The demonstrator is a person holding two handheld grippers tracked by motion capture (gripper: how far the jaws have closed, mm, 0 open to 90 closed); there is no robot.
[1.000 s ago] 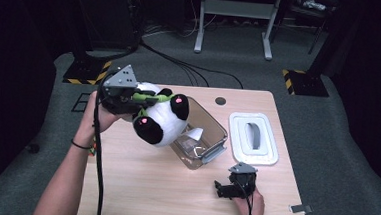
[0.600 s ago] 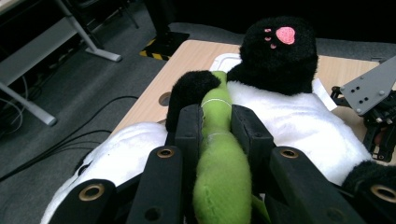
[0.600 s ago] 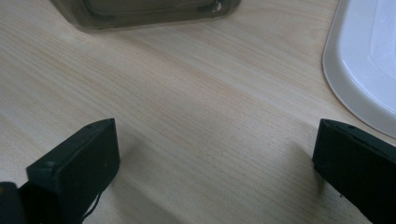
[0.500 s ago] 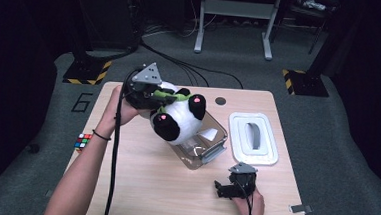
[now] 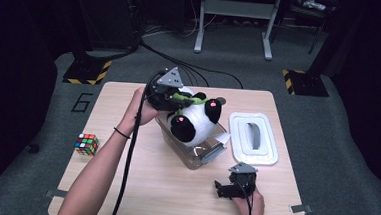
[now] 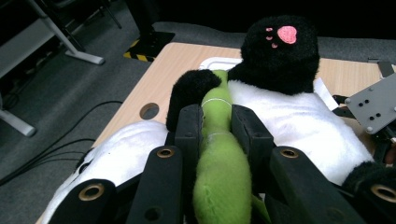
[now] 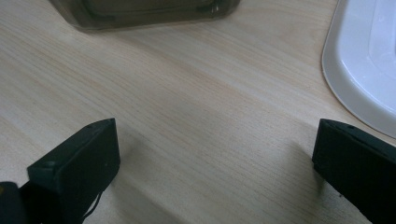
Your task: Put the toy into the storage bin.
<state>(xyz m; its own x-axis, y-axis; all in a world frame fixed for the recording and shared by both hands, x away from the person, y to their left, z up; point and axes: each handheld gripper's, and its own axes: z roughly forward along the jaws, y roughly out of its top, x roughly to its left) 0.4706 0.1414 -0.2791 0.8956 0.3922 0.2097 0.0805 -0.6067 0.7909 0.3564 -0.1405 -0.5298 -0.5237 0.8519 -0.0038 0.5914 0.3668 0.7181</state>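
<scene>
The left gripper [image 5: 179, 98] clamps the green stalk [image 6: 217, 140] of a plush panda [image 5: 193, 122] held over a clear bin [image 5: 195, 155] at the centre of the counter [image 5: 138, 194]. A white lid [image 5: 254, 139] lies just beside the bin at 3 o'clock. The right gripper [image 5: 223, 188] rests at 5 o'clock near the front edge, jaws wide over bare wood; a puzzle cube [image 5: 86, 143] sits at 9 o'clock near the left edge.

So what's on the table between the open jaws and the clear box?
Nothing: in the right gripper view, bare wooden table runs from the right gripper to the clear box.
</scene>
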